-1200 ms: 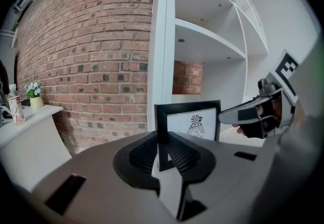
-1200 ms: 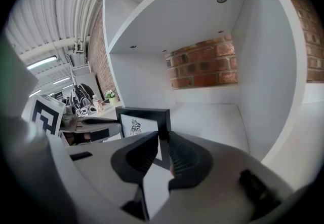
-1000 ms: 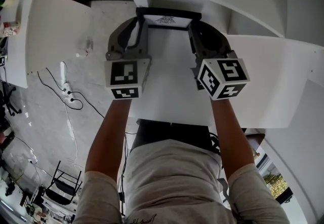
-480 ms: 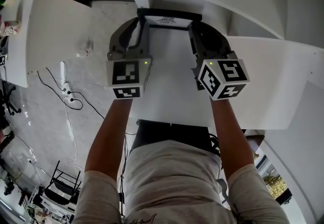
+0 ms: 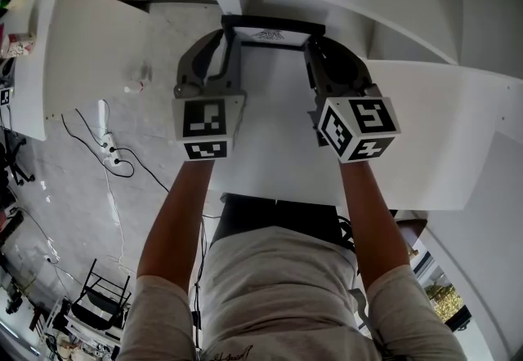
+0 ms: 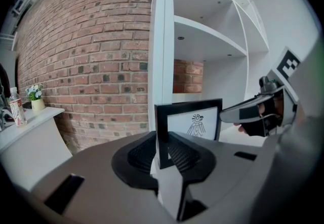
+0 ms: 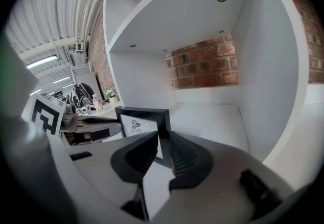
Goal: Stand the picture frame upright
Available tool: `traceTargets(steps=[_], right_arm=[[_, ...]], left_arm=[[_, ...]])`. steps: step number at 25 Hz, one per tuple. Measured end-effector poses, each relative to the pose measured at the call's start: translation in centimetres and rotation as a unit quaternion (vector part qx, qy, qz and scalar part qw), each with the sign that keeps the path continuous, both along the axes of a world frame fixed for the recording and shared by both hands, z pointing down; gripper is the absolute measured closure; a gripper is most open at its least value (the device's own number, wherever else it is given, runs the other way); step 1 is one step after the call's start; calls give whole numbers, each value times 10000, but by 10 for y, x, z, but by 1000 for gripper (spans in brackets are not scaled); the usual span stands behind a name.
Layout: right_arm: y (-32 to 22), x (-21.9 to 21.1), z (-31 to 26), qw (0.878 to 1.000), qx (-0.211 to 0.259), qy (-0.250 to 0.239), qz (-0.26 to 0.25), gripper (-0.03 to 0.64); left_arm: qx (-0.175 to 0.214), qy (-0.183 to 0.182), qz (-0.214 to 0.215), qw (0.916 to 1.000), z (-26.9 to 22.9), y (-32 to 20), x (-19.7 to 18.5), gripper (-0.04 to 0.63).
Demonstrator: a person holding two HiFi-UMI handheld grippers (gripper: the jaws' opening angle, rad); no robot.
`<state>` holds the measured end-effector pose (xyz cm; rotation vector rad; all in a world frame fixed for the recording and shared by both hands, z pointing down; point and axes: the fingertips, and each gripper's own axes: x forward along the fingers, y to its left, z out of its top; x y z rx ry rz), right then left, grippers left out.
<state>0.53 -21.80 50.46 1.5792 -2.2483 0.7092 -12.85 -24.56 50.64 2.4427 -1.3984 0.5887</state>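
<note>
Picture frame (image 5: 274, 24) upright; left claw (image 6: 163, 146) grips edge, jaws just eased wider; right claw (image 7: 163, 143) grips opposite

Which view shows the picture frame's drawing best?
The left gripper view: the picture frame faces it, drawing clear. The right gripper view shows it smaller and angled; the head view, foreshortened from above, mostly its top edge.

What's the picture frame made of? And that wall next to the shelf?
The picture frame looks like black wood or plastic, smooth and matte; I can't tell which. Its picture seems to be white printed paper. The wall is rough red-brown brick with pale mortar lines.
</note>
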Motion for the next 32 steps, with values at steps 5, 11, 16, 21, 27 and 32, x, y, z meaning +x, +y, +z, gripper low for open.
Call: traceTargets(steps=[5,11,16,21,27,32], right_arm=[[-1,0,-1,10000,21,47,-67,538],[1,0,-3,9999,9,53,-100,538],[2,0,-5,9999,22,33,-124,537],[6,-1,-8,9999,31,14,-163,537],[19,-2,-11,9997,18,-67,-253,537],[30,-5,-15,9989,6,-111,-459,537]], left_arm=[[-21,28,-30,10000,-1,1,-2,514],[-46,39,-12,10000,-4,3,-2,508],[-73,38,-33,10000,-4,6,-3,502],[-84,12,-53,10000,-6,12,-5,495],[-158,46,-79,9998,-10,32,-6,494],[-281,65,-126,9995,-14,48,-5,495]])
